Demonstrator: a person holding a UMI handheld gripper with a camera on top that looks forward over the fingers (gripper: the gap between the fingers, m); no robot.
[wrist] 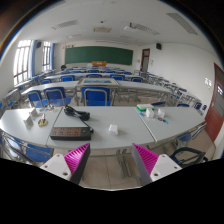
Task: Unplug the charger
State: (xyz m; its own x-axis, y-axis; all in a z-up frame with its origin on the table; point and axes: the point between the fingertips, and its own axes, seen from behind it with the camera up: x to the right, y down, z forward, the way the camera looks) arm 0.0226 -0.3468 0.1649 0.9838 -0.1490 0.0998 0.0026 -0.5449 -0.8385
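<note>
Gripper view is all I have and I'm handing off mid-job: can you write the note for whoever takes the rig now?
Claw: open, holding nothing, raised well short of the front desk, fingers aimed at it.
Things: a flat dark device lies on that desk ahead of the left finger, with a small white block to its right, possibly the charger; too small to confirm, and no cable or socket can be made out.
Done: nothing visible; no contact with anything on the desk.
Left: close in on the desk, identify the charger and its plug, grip it and pull it free.
</note>
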